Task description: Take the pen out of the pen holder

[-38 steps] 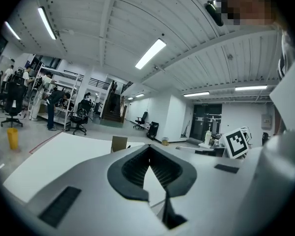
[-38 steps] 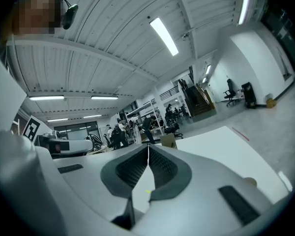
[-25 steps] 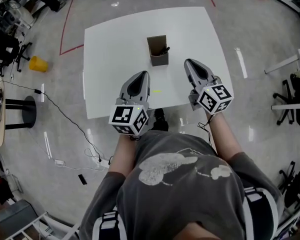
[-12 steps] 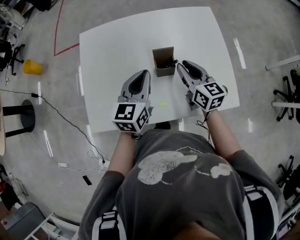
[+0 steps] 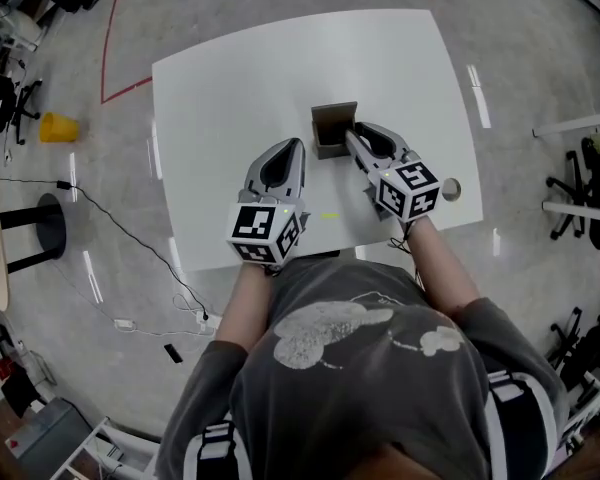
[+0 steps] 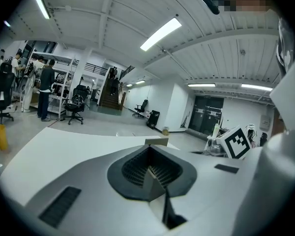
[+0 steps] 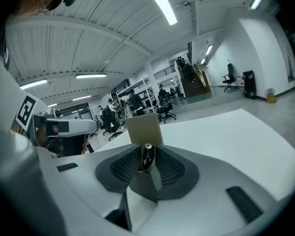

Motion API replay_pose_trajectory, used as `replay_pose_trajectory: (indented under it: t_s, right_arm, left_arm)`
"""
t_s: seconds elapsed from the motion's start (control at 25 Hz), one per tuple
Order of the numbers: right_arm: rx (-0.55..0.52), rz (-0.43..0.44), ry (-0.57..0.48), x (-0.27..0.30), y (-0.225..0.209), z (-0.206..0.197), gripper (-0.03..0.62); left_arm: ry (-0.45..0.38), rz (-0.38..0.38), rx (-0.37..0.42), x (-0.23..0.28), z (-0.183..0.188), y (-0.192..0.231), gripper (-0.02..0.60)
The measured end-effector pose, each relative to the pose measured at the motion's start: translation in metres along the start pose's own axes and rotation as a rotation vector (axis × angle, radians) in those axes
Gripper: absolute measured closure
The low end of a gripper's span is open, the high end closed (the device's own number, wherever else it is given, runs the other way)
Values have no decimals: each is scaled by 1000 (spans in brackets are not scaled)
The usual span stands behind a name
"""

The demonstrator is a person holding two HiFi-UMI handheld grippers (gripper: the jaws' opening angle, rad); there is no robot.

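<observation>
On white table (image 5: 230,88), right hand-held gripper (image 5: 352,138) pinches pen (image 7: 147,154).

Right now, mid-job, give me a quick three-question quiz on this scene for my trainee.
1. Which gripper has the pen between its jaws?
2. True or false: the pen holder lies tipped over.
3. The pen holder stands on: A the floor, B the white table, C a chair.
Key: 1 the right gripper; 2 false; 3 B.
</observation>
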State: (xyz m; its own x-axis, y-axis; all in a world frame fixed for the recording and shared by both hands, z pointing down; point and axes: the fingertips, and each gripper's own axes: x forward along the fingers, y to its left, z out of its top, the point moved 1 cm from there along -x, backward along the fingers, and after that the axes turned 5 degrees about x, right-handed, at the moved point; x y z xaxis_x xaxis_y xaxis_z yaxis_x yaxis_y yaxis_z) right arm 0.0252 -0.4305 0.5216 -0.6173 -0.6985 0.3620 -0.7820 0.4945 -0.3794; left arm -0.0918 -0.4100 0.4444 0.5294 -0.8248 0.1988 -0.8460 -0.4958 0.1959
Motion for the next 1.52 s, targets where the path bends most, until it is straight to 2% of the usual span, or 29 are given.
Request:
replay_pose_trajectory:
  t_s: [0.4,0.64,0.96,1.52]
  right_arm:
    - [-16,7,-17,-1,1,6,530]
    - [35,45,-98,-13,9,27,530]
    - [26,98,-226,-66,34,57,530]
    - [-5,87,-253,-184,53,3,530]
  left_arm:
    - [5,12,1,1,-2,2,572]
    - [-9,24,15,-8,2,-2,572]
    - [-41,33,27,-39,5,-31,572]
    - [-82,25,56,-111,-15,-129,572]
